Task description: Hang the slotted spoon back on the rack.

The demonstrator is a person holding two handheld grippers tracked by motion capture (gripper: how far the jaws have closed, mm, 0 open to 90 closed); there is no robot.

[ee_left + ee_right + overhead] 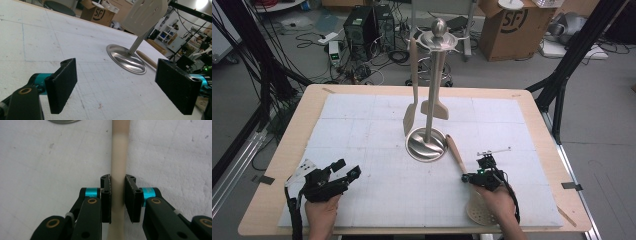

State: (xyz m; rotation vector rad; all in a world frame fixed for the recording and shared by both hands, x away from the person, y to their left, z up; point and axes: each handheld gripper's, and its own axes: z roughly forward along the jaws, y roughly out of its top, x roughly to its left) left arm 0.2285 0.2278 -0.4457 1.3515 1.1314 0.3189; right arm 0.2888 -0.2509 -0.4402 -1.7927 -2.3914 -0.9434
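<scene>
1. The right gripper (117,195) is closed on the handle of a skimmer (456,154), a pale utensil with a wooden grip and a perforated head. In the right gripper view the two pads press the shaft from both sides, and the shaft runs straight up between them.

2. The skimmer lies on the white mat near the desk's front right corner. Its wooden end points toward the rack's steel base (426,144) and lies just beside it; its round head (478,211) sits under the person's right hand at the front edge.

3. The step in hand appears to be lifting the skimmer to hang it on the rack (438,40), where two spatulas (411,107) already hang.

4. To do it well, keep the grip square on the shaft so the skimmer does not swivel under the weight of its head. Raise it clear of the mat before turning it upright, and keep the wooden end away from the base and the hanging spatulas.

5. The hold is nearer the head than the wooden tip, so the long end may swing; a slow lift would help.

6. The left gripper (115,82) rests near the front left of the mat, jaws wide apart, holding nothing, well apart from the skimmer.
</scene>
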